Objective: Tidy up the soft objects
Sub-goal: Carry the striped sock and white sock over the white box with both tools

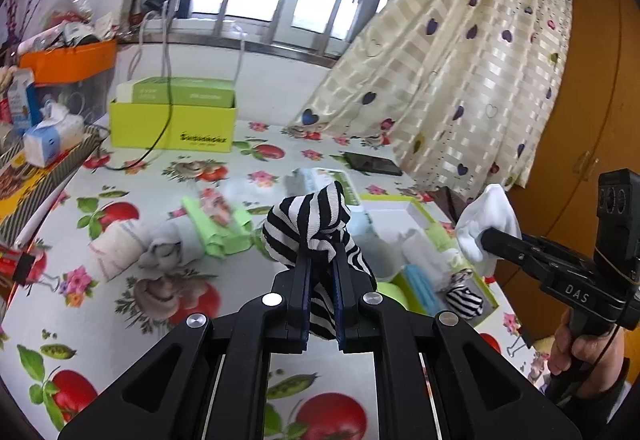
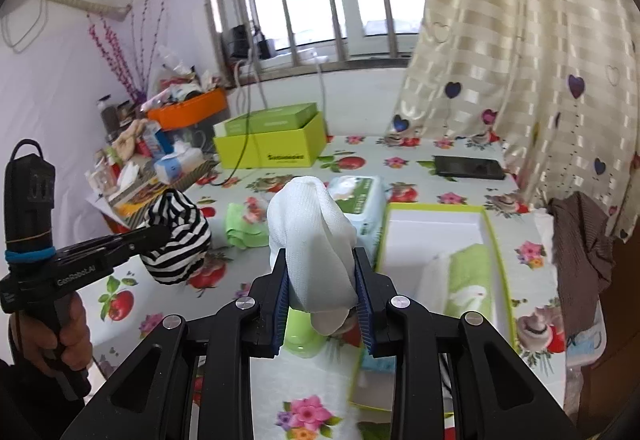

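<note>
Rolled grey-white towel [image 1: 136, 246] and green cloth [image 1: 218, 228] left lying on fruit-print tablecloth [image 1: 120, 324]. Striped sock [image 1: 310, 228] clamped in left gripper [image 1: 320, 272], held above table. White sock [image 2: 316, 236] pinched in right gripper [image 2: 324, 276], beside green-rimmed box [image 2: 496, 240].

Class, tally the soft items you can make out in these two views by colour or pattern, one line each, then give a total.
Black-and-white striped cloth: 2 (left gripper holds one; one in the tray)
White cloth: 1, in the right gripper
Green cloth: 1
Grey-white rolled cloth: 1
Total: 5
</note>
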Demonstrator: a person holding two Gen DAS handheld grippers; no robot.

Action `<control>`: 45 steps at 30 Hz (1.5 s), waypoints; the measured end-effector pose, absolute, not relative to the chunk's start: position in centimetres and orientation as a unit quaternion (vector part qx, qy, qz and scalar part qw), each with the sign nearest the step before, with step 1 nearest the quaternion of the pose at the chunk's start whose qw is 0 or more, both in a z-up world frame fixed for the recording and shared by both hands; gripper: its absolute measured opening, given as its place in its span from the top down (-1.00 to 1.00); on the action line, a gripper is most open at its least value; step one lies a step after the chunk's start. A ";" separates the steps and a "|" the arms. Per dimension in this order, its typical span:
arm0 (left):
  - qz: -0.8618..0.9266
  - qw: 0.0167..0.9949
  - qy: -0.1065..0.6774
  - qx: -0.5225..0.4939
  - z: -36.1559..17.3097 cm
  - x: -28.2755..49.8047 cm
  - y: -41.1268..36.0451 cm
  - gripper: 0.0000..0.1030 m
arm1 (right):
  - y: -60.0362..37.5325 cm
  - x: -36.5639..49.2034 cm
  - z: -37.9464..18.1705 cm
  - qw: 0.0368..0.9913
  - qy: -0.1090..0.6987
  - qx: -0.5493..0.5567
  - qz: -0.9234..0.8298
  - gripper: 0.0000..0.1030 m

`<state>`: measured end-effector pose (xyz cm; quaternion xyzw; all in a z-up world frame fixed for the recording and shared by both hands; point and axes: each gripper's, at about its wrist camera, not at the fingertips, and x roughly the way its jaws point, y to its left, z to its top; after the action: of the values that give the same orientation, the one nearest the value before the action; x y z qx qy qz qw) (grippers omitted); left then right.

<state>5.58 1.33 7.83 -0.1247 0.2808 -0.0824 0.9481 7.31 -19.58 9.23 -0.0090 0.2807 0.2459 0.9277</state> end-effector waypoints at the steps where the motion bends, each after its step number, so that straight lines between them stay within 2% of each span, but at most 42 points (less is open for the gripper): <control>1: -0.087 0.948 0.280 -0.122 8.0 5.7 0.8 0.82 | -20.1 7.3 9.2 0.929 0.280 -0.006 0.242 0.46; 23: -0.173 0.937 0.295 -0.076 8.8 8.4 -8.9 0.82 | -28.4 7.6 7.3 0.937 0.291 0.033 0.188 0.46; 45: -0.229 0.886 0.401 -0.050 1.5 12.0 -15.8 0.82 | -30.7 9.5 1.0 0.912 0.373 0.035 0.168 0.46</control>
<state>12.03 -15.82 1.52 -0.0497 0.4011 -0.2286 0.8857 9.51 -30.68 0.97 0.0347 0.3729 0.1676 0.9119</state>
